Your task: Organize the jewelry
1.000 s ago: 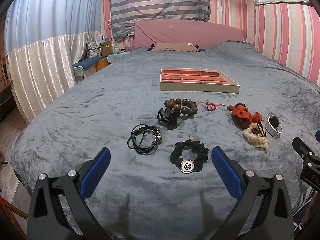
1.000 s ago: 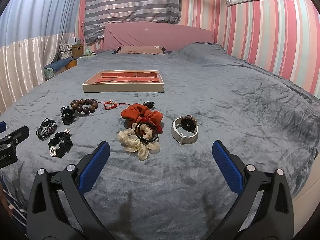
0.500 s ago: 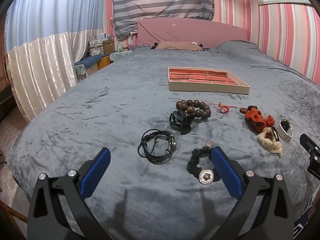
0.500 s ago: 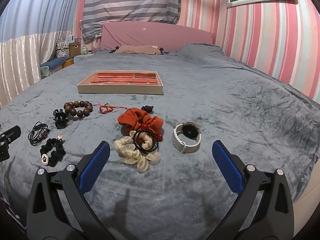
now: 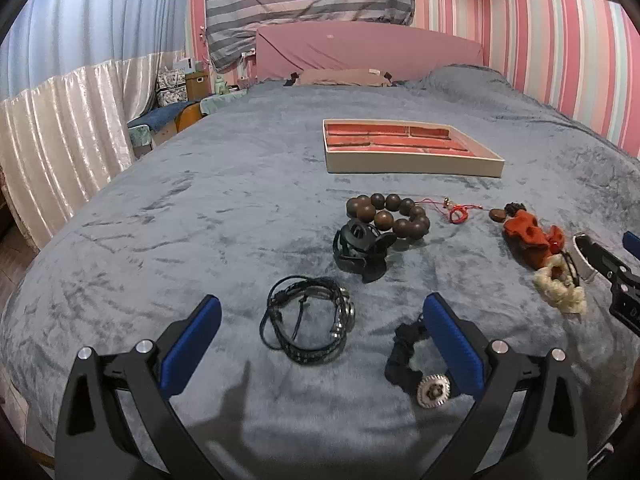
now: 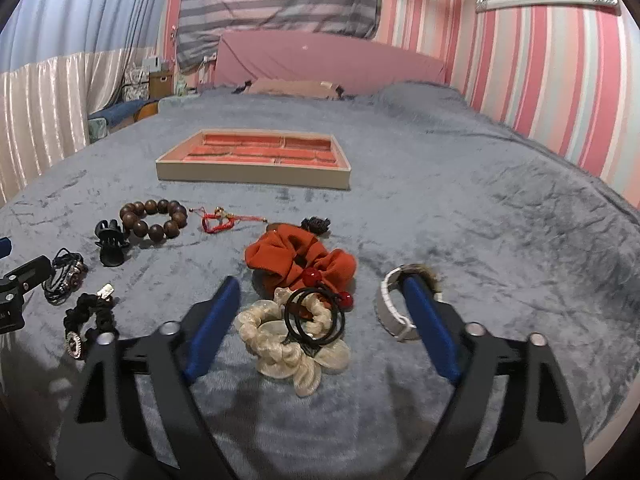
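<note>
Both jaws wide, holding nothing. Left gripper [image 5: 320,332] hovers over black cord bracelet [image 5: 306,328]; right gripper [image 6: 320,320] over cream scrunchie [image 6: 292,346]. Bead bracelet [image 5: 390,216] lies nearer the tray. Tray [image 5: 412,162] farthest, apparently unfilled: sorting not started, every piece left.

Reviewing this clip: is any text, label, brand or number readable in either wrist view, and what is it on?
"D": a white letter, cut off at the frame edge, on the right hand-held gripper seen in the left wrist view.
Faint marking on the left hand-held gripper body in the right wrist view: too blurred to read.
Jewelry tray: no text visible.
</note>
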A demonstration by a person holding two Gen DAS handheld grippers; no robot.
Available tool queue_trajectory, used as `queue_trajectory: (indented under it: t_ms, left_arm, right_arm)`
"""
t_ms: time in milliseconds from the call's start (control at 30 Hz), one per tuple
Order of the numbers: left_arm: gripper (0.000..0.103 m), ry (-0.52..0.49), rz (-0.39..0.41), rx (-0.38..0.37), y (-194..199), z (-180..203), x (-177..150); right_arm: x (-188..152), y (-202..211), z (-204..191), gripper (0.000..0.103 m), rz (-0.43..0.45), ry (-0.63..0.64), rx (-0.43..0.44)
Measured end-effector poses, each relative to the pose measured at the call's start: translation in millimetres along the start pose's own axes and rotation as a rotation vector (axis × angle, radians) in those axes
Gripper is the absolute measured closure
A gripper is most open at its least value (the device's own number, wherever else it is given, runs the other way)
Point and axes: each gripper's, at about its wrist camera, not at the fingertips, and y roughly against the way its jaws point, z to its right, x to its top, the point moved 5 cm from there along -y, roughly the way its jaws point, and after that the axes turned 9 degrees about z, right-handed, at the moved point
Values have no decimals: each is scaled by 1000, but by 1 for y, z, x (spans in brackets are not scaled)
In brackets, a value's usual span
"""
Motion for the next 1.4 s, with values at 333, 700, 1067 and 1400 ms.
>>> queue_trajectory:
  t_ms: [333,700,1067,1400]
  left_arm:
    - [5,0,-25,8,-28,-7,-7]
    - [15,4,-54,-29,-39,-6,-14]
    - [45,-13,-99,-55,-50,1,-21]
    - [76,-12,-141,-82,-61,4,-27]
  right_arm:
    - [-15,-36,-10,59,-91,-36,70]
    - [-25,-46,-12,76,-142,-71,99]
    - [-27,-49,-12,91,-148,-83,120]
    - [-29,-51,-11,95,-146,-96,137]
